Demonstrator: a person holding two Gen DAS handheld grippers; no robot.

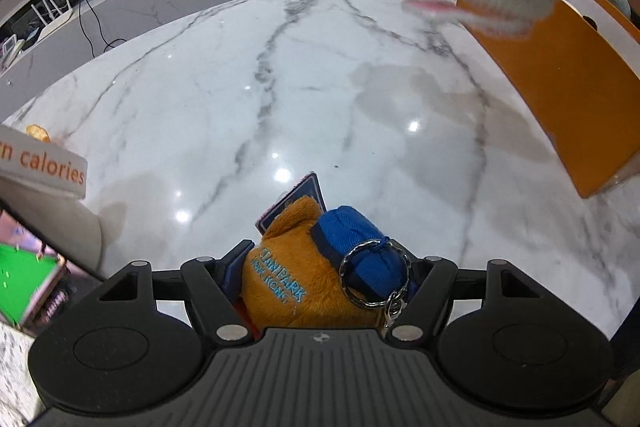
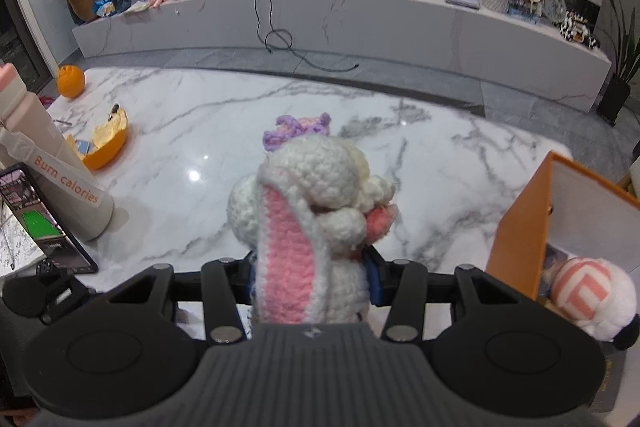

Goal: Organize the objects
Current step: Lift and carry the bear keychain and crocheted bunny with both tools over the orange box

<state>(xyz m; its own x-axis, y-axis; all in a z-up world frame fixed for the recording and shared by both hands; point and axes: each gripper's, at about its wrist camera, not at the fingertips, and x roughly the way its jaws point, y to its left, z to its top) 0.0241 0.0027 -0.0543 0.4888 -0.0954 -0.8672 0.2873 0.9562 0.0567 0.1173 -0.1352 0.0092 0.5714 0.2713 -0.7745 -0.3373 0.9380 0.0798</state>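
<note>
Left gripper [image 1: 320,267] was clamped on an orange plush bear [image 1: 288,267] with a blue cap and key ring, a dark card tucked behind it. Right gripper [image 2: 310,267] was clamped on a white crocheted rabbit [image 2: 308,203] with pink ear lining, lifted off the counter [image 2: 200,131]. Only the right view showed a pink-patterned plush [image 2: 592,293] inside the orange box [image 2: 516,247], and a peeled orange [image 2: 106,139]. Left view showed the rabbit held above the box wall. Counter was glossy white marble; beyond it ran a long low cabinet [image 2: 360,23] with clutter.
</note>
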